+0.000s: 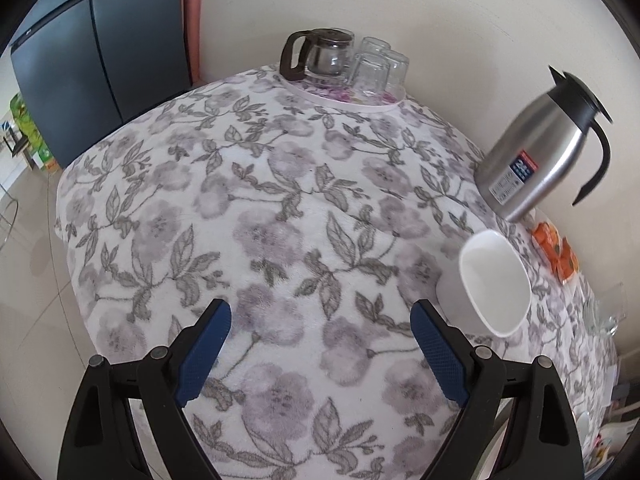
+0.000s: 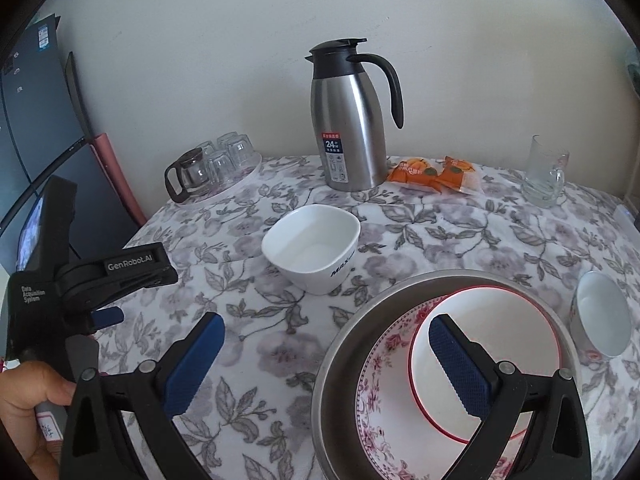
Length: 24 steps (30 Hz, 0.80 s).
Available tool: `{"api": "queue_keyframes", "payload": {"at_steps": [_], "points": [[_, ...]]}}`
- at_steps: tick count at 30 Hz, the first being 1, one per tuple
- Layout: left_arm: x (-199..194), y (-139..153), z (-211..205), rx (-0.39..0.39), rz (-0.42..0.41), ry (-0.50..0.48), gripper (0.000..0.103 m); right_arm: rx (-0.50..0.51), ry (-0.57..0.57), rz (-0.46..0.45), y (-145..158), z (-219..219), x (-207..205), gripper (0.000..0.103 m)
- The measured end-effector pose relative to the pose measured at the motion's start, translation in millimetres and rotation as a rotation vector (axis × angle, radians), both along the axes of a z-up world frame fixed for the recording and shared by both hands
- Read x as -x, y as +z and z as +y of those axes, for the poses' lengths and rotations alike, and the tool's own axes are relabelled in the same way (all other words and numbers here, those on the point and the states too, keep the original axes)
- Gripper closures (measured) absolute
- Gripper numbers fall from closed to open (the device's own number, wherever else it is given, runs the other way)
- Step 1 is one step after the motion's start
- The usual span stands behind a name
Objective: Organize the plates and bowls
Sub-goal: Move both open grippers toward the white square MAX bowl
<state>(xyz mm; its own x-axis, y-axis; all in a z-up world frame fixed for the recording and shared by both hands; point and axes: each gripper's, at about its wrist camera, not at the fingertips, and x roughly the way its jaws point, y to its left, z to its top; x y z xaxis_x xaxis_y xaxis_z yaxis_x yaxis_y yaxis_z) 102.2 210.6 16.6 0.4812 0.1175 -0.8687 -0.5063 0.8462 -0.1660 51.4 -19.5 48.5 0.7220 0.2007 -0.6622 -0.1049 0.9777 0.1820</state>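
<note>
Bowls and plates are all found on the flowery tablecloth (image 2: pixel 280 320). At the far left of the right wrist view, the left gripper (image 2: pixel 108 316) is seen side-on, held in a hand (image 2: pixel 28 404); its jaws are spread wide with nothing between them, which is clearer in its own camera (image 1: pixel 320 344), where only cloth is framed. A tray (image 2: pixel 240 184) with a glass pot (image 2: pixel 188 172) and upturned glasses (image 2: pixel 228 156) is parked at the back left corner. The square white bowl (image 2: pixel 312 246) is set mid-table, upright, just in front of the steel thermos (image 2: pixel 352 120). Orange snack packs (image 2: pixel 436 172) are laid just right of the thermos. Nearer the camera, a metal plate (image 2: pixel 340 352) is stacked with a floral plate (image 2: pixel 384 372) and a red-rimmed bowl (image 2: pixel 480 320) inside that. The right gripper (image 2: pixel 324 364) is hovered over the stack's left edge, jaws wide open, nothing gripped. A glass mug (image 2: pixel 544 176) is stood at the back right, and a small round bowl (image 2: pixel 602 316) is placed just right of the stack.
</note>
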Motion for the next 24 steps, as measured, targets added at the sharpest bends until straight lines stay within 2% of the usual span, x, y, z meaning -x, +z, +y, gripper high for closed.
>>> {"api": "queue_keyframes", "payload": {"at_steps": [9, 12, 19, 21, 24], "points": [[-19.6, -3.4, -6.7, 0.011, -0.065, -0.073, 0.010, -0.058, -0.059, -0.013, -0.7, -16.3, -13.4, 0.002], [-29.9, -7.3, -12.4, 0.069, -0.060, -0.117, 0.010, -0.058, -0.074, -0.007, -0.8, -18.7, -19.8, 0.011], [-46.9, -10.1, -21.0, 0.099, -0.083, -0.148, 0.010, -0.024, -0.064, 0.034, -2.0, -9.3, -43.9, 0.028], [-51.8, -13.3, -19.9, 0.130, -0.082, -0.152, 0.010, -0.015, -0.068, 0.059, -3.6, -7.5, -53.1, 0.037], [-58.1, -19.1, -20.1, 0.158, -0.076, -0.152, 0.010, -0.014, -0.084, 0.094, -6.0, -5.4, -65.2, 0.039]]}}
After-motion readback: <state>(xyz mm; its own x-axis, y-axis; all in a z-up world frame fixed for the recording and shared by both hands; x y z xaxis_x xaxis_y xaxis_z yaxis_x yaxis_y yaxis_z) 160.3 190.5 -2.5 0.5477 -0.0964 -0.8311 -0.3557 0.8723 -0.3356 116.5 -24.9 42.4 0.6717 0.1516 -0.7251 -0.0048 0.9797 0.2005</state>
